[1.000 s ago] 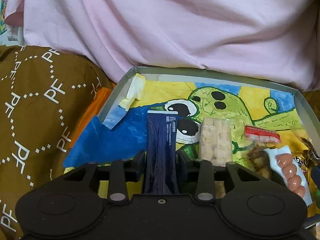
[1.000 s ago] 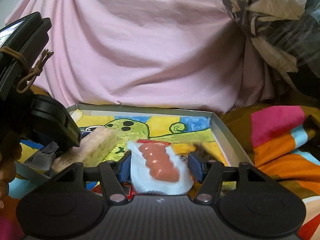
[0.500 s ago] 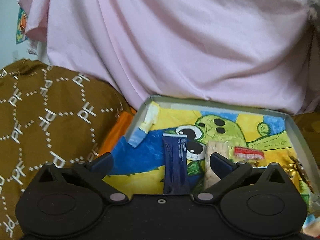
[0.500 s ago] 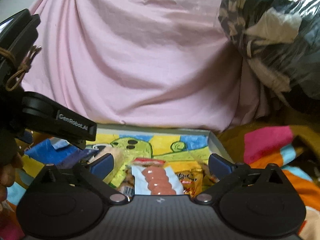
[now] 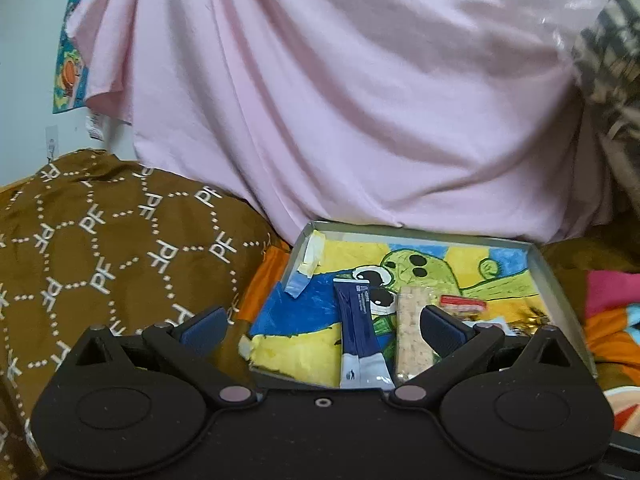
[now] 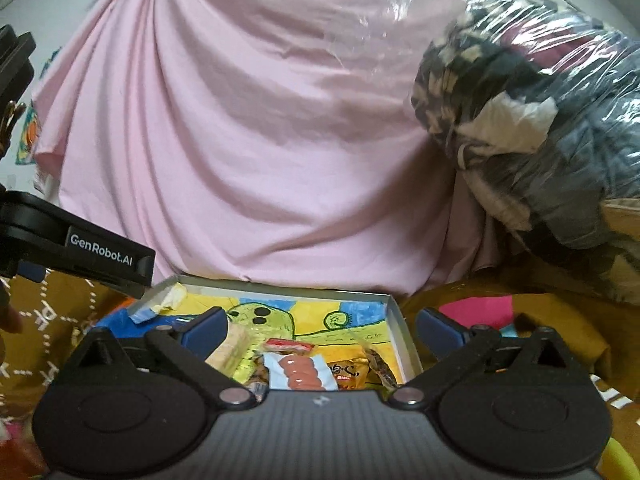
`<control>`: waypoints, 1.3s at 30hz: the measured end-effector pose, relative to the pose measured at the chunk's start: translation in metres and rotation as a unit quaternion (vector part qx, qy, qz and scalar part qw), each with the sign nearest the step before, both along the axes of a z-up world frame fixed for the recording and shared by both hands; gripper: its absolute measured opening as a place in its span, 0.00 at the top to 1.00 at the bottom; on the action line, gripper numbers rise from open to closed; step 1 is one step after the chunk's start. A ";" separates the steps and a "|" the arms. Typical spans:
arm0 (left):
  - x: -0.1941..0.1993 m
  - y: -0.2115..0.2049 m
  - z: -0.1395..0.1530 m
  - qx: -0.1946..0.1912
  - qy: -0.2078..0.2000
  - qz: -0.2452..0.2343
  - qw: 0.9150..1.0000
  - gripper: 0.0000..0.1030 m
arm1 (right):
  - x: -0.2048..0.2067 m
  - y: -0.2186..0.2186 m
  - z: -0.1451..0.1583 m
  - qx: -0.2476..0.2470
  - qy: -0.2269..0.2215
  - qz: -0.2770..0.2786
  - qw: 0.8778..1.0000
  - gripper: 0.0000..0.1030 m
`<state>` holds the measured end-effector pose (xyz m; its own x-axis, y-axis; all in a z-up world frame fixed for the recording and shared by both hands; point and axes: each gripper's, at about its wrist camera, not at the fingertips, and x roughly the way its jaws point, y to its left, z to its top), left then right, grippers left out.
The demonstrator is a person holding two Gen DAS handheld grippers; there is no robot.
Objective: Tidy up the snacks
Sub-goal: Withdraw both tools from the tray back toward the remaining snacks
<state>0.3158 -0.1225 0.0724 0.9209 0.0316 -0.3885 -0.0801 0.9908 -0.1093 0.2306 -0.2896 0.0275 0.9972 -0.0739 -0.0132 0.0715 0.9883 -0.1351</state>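
Snacks laid in the tray (image 5: 536, 276) — both hand-held grippers empty.
Left hand-held gripper (image 5: 320, 328) and right (image 6: 318, 326) are spread wide (holding nothing); blue stick (image 5: 358, 332), rice bar (image 5: 412, 332) and sausage pack (image 6: 304, 372) lie side by side — little seems left.

Pink cloth (image 5: 340, 100) matt; navy sachet (image 5: 358, 332) glossy; gripper (image 5: 320, 328) matt plastic

**Background clutter**

Pink sheet (image 5: 340, 100) draped across the back. Brown "PF" patterned fabric (image 5: 100, 240) at left, orange cloth (image 5: 262, 280) just beside it. Plastic-wrapped dark bundle (image 6: 540, 140) upper right. Colourful striped blanket (image 5: 612, 320) at right. Small cartoon poster (image 5: 70, 68) on the wall.
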 end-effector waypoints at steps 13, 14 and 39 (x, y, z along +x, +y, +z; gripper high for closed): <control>-0.086 0.038 0.009 -0.008 -0.016 0.006 1.000 0.01 | -0.075 -0.005 0.015 0.036 0.006 0.000 0.999 0.00; -0.091 0.041 0.008 -0.007 -0.016 0.007 1.000 0.01 | -0.080 -0.004 0.015 0.039 0.008 0.004 0.999 0.00; -0.178 0.110 -0.059 0.016 0.052 0.011 0.998 0.01 | -0.154 0.041 -0.020 0.000 0.096 0.094 0.991 0.00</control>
